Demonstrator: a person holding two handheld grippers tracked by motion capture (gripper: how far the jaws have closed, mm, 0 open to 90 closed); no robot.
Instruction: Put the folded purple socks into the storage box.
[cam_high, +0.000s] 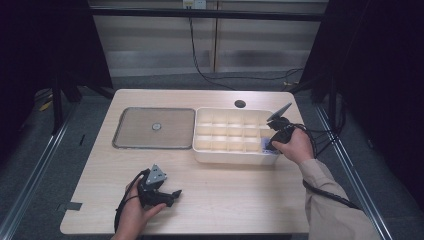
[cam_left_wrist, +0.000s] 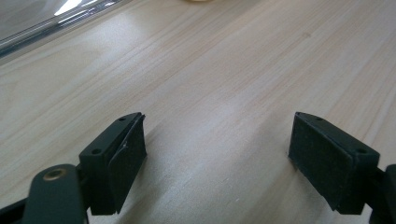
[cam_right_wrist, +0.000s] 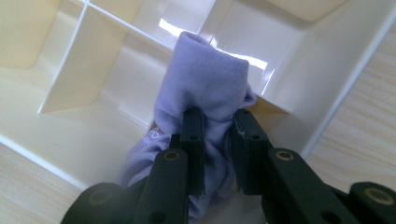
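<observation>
My light wooden table (cam_high: 220, 200) sits on grey floor (cam_high: 50, 165); pale wall panels (cam_high: 200, 45) at upper centre, dark curtains (cam_high: 45, 45) on both sides.

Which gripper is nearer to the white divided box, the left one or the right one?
The right gripper. It is at the white divided box, holding a lilac sock over a compartment. The left gripper rests on the table, apart from the box.
</observation>
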